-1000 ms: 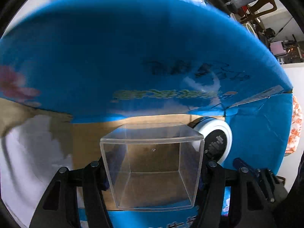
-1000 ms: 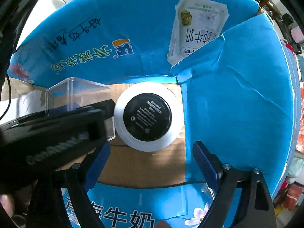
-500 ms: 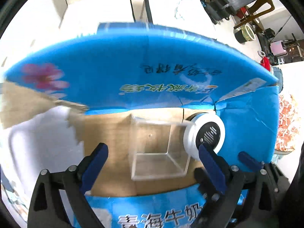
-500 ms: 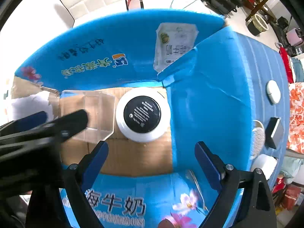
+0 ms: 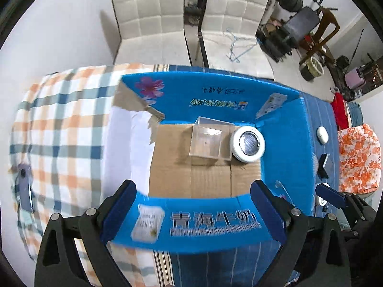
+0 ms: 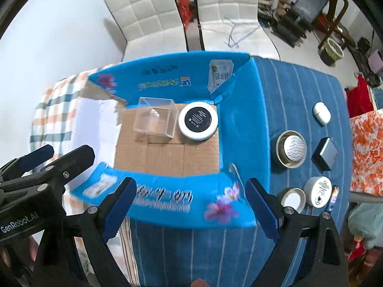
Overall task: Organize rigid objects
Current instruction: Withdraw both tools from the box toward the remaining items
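Observation:
A blue cardboard box (image 5: 280, 143) (image 6: 241, 129) stands open on the table. Inside, at its far side, a clear plastic cube (image 5: 207, 141) (image 6: 155, 117) sits next to a round white jar with a black lid (image 5: 248, 144) (image 6: 198, 121). My left gripper (image 5: 192, 211) is open and empty, high above the box's near wall. My right gripper (image 6: 190, 206) is open and empty, also above the near wall. The left gripper's body shows at the lower left of the right wrist view.
To the right of the box, on the blue striped cloth, lie a white oval case (image 6: 322, 113), a metal strainer cup (image 6: 291, 148), a dark square box (image 6: 325, 153), a small white round lid (image 6: 293, 198) and a white round speaker-like item (image 6: 320, 191). A checked cloth (image 5: 59, 129) lies left. Two white chairs stand beyond.
My left gripper let go of the clear cube, which now sits in the box beside the jar. Both grippers have pulled up and back from the box.

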Demonstrator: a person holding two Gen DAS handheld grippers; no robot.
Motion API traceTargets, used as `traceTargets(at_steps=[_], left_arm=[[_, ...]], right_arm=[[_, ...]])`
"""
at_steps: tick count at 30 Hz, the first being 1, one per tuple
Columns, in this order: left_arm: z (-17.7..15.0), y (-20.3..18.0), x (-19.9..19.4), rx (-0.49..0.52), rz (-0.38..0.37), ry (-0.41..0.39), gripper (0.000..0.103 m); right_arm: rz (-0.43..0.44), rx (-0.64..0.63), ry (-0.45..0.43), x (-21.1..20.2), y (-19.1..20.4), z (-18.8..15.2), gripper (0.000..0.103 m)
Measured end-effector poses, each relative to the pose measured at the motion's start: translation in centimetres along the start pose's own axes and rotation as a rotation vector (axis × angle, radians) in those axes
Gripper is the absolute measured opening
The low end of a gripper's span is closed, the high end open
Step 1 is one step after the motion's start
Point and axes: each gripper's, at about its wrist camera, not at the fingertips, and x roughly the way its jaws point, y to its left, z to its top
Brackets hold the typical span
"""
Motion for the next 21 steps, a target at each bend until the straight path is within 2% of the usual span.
traceTargets(at_steps=[8, 13, 16, 21], left_arm=[[-3.7, -1.7, -6.4, -0.025, 0.02, -0.101, 0.098], [-5.0, -3.6, -9.4, -0.011, 0.025, -0.147, 0.098], [-5.4, -6.5, -10.5, 0.023, 0.015, -0.171, 0.098], [-6.1, -14.0, -8.6, 0.132, -0.051, -0.162, 0.098]], right_arm=[[0.06, -0.039, -0.09, -6.8, -0.4, -4.0, 0.094], [0.096, -0.015, -0.111, -9.1, -3.3, -5.5, 0.094], [0.084, 0.043, -0.116, -9.9, -7.5, -6.6, 0.094], [-0.05, 0.206, -0.086, -8.6, -18.6, -9.4, 0.094]])
